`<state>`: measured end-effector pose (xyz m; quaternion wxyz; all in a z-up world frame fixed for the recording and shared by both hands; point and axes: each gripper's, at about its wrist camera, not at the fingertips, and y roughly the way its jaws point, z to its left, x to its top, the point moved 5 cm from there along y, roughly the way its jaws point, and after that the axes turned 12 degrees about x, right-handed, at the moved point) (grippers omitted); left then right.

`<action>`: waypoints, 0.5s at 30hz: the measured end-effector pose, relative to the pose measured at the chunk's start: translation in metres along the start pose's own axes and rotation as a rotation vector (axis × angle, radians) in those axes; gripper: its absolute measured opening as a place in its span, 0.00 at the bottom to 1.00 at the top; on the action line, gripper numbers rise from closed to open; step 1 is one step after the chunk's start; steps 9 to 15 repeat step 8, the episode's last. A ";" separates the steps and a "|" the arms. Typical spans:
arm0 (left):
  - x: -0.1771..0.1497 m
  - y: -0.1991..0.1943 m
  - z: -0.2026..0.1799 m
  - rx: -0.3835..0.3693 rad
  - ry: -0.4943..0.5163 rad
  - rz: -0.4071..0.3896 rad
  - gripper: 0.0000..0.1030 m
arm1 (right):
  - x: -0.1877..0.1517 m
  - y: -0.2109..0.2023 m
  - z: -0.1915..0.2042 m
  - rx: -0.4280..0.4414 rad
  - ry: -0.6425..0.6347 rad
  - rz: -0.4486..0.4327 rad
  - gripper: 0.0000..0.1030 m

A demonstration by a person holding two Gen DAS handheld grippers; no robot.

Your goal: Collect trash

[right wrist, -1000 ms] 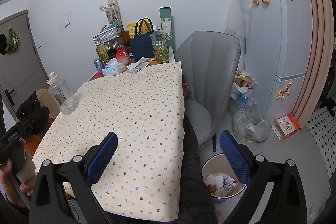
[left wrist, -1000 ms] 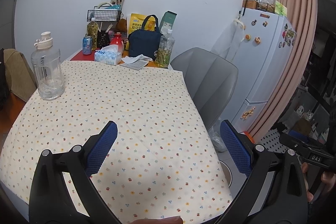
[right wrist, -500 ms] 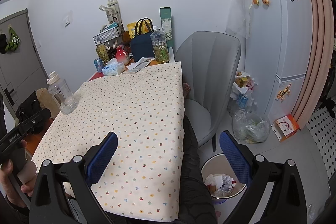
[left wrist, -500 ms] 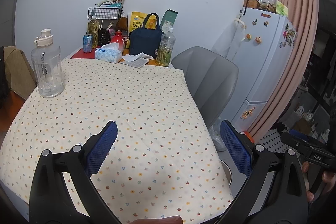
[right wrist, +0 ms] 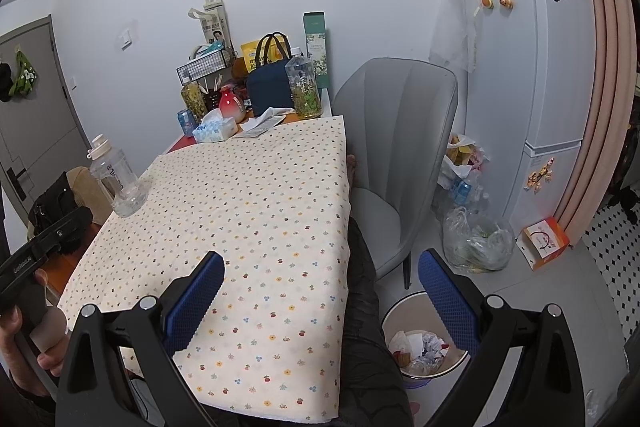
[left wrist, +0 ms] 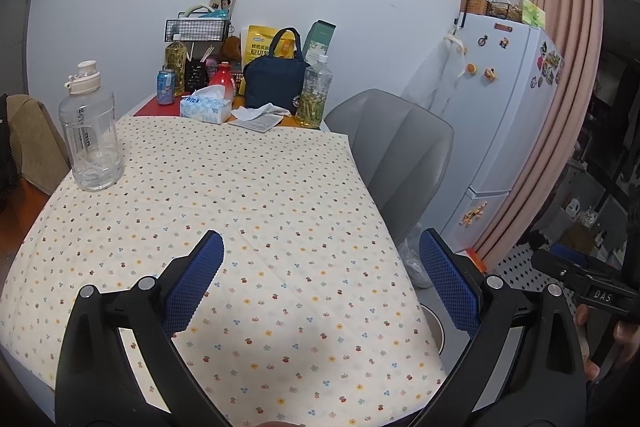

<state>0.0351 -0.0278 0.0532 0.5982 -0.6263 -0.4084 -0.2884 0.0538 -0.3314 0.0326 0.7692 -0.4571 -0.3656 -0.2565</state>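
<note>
Showing 2 grippers: left gripper (left wrist: 320, 279), right gripper (right wrist: 320, 283), 1 bin (right wrist: 424, 341)

1. Cream tablecloth (left wrist: 240, 195) on the bench, sprinkled with small multicoloured flowers.
2. Both claws: black frames, blue mesh-textured pads (left wrist: 196, 279).
3. Grey chair (right wrist: 400, 131).
4. White fridge (right wrist: 520, 75), bright magnets.
5. Pink curtain (left wrist: 560, 67).
6. Navy lunch bag (left wrist: 274, 83), yellow pouch (left wrist: 258, 43) behind.
7. Blue-and-white tissue box (left wrist: 206, 109).
8. Red vase (right wrist: 231, 103).

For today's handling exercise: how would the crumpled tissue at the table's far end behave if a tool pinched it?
The tissue looks thin and crumpled, so probably very light and floppy. It would likely squash flat and droop. It seems unlikely to roll, though it may drag the paper beneath.
</note>
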 end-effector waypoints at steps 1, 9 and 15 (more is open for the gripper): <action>0.000 0.000 0.000 -0.005 0.001 -0.002 0.94 | 0.000 0.000 0.000 0.001 0.000 0.001 0.93; 0.000 0.000 -0.005 -0.014 0.017 0.000 0.94 | 0.000 0.001 0.000 -0.001 0.001 0.001 0.93; 0.000 0.000 -0.005 -0.014 0.017 0.000 0.94 | 0.000 0.001 0.000 -0.001 0.001 0.001 0.93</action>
